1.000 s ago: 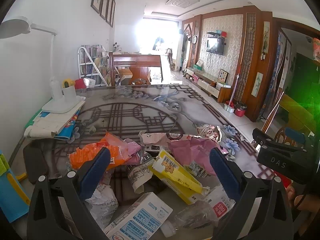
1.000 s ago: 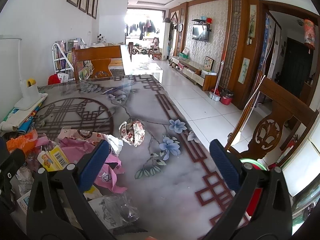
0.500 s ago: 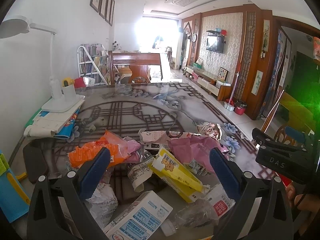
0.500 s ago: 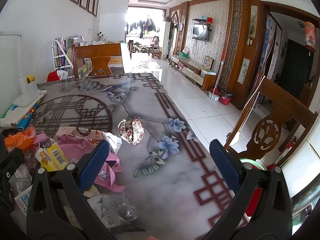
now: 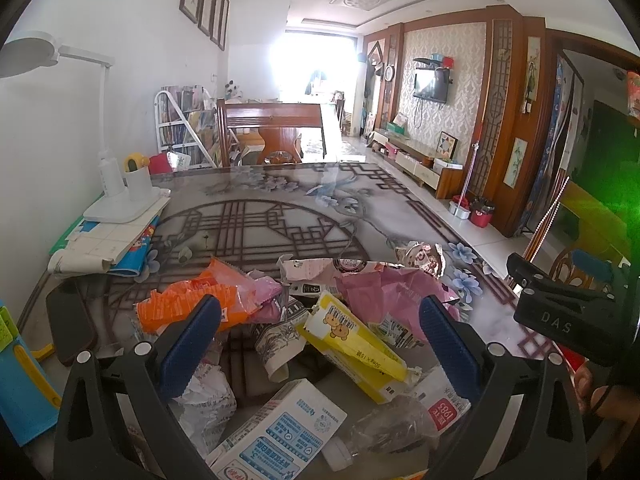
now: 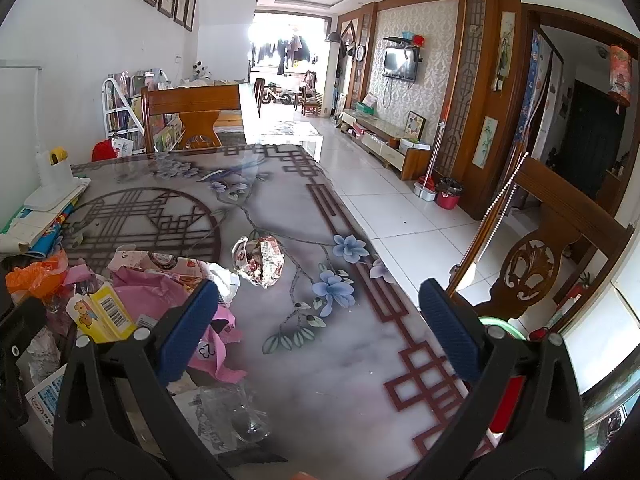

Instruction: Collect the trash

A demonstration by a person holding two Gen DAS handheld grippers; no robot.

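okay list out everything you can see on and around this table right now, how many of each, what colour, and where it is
table: 1, grey marble pattern with dark lattice and blue flowers, fills both views
yellow carton: 1, yellow with a bear, middle of the pile
orange wrapper: 1, orange, left of the pile
pink wrapper: 1, pink, right of the pile
white box: 1, white with blue print, near edge
crumpled foil wrapper: 1, silver and red, apart from the pile
desk lamp: 1, white, far left on papers
chair: 1, brown wood, right of table
left gripper: 1, black with blue pads, open over the pile
right gripper: 1, same colours, open over bare table
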